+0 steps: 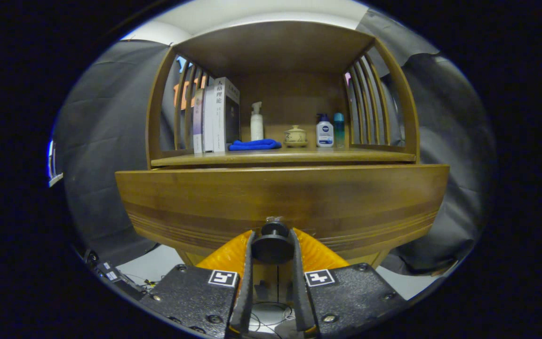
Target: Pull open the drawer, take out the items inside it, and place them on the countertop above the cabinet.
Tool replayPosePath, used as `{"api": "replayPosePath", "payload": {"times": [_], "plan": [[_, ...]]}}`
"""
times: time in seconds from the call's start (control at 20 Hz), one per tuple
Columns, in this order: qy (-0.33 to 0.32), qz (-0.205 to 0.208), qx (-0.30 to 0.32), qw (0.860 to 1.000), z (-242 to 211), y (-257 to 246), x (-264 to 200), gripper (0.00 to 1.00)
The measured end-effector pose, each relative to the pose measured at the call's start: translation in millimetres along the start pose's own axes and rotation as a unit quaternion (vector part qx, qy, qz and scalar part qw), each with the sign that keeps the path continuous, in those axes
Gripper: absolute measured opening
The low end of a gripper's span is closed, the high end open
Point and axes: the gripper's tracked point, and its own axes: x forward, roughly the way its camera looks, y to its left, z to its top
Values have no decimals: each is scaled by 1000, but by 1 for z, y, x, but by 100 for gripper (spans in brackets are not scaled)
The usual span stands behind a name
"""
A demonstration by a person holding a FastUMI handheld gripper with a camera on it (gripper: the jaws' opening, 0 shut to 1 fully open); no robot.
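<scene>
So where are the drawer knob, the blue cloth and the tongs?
drawer knob (pixel 271 246): gripper view, its round face, clamped between the fingers.
blue cloth (pixel 254 145): gripper view, middle of the folded cloth.
tongs (pixel 272 248): gripper view, midway between the fingertips.

The drawer front (pixel 280 200) hides whatever lies inside, the gripper (pixel 272 247), its fingers clamped on the round knob (pixel 271 245), covers the knob's sides, and the books' (pixel 217 115) lettering is perhaps too small to read.

Tongs (pixel 273 247) clamp the drawer knob (pixel 273 242); on the table (pixel 280 157) above: books (pixel 217 115) left, cloth (pixel 254 144) centre, bottles (pixel 330 131) right.
</scene>
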Motion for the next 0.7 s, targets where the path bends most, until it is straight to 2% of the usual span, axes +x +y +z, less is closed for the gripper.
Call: {"api": "replayPosePath", "payload": {"times": [0.7], "plan": [[2,10,14,1000,-22,6,-70,39]]}}
